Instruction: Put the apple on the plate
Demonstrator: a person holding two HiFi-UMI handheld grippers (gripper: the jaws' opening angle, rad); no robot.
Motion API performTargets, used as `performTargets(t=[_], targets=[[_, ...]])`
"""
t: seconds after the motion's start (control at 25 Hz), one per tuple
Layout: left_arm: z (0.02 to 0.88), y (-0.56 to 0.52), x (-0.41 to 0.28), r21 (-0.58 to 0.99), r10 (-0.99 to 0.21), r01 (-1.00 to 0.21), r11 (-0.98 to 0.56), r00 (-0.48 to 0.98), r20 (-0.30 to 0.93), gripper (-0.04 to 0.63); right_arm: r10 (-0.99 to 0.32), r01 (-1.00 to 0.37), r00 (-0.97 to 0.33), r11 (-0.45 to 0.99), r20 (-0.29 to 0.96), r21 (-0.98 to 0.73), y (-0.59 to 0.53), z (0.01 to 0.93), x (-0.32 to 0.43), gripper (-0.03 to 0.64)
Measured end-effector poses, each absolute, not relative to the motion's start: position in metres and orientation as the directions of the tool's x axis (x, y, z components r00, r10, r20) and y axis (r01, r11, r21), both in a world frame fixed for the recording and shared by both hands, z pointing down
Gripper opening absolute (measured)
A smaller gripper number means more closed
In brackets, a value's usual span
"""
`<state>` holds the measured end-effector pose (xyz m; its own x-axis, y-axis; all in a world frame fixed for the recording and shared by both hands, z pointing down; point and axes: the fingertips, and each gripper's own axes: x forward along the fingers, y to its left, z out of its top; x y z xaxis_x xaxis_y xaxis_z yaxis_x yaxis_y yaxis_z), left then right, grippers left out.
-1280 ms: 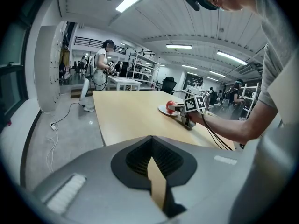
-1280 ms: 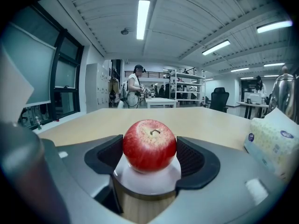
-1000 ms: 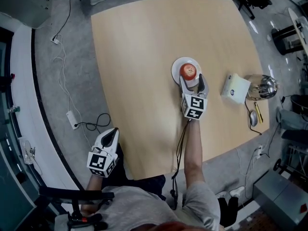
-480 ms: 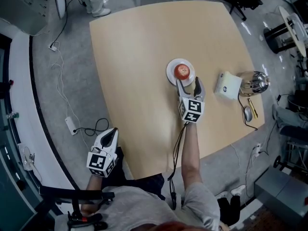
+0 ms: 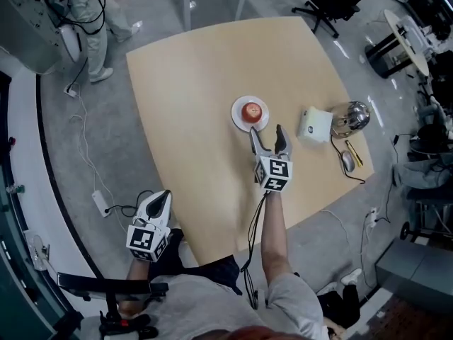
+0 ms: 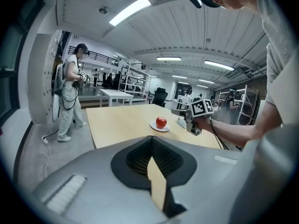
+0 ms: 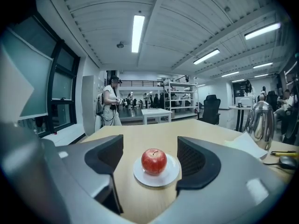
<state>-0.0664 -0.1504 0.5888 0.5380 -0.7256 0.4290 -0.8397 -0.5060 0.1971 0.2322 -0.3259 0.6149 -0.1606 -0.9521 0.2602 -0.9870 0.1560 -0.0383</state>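
Observation:
A red apple (image 5: 252, 110) rests on a small white plate (image 5: 237, 117) near the middle of the wooden table (image 5: 198, 83). My right gripper (image 5: 267, 139) is open and sits a short way in front of the plate, jaws apart and pointing at it, touching nothing. In the right gripper view the apple (image 7: 154, 161) and plate (image 7: 141, 175) lie between and beyond the two open jaws. My left gripper (image 5: 160, 200) hangs off the table's near-left edge, shut and empty. From the left gripper view the apple (image 6: 161, 122) shows far off.
A white box (image 5: 313, 125), a shiny metal kettle (image 5: 350, 117), a mouse (image 5: 347, 162) and a yellow pen lie at the table's right side. A person (image 5: 85, 13) stands beyond the far-left corner. Cables and a power strip (image 5: 100, 203) run over the floor at the left.
My right gripper has drawn back from the apple toward the near edge, leaving it on the plate. The left gripper has stayed where it was.

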Motion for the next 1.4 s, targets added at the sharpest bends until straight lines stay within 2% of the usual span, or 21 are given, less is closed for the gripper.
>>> performTargets(t=[0.8,1.4], targets=[[0.519,-0.155,-0.065,0.152,-0.708,-0.76,-0.632,0.646,0.286,0.018,-0.976,-0.994,-0.075,0.056,0.204,-0.095,-0.234,0.538,0.236,0.308],[0.506,-0.143,-0.017,0.138,-0.602,-0.639,-0.757,0.764,0.232,0.018,-0.98,-0.99,0.038,-0.064,0.193,-0.128,-0.139,0.525,0.256,0.268]])
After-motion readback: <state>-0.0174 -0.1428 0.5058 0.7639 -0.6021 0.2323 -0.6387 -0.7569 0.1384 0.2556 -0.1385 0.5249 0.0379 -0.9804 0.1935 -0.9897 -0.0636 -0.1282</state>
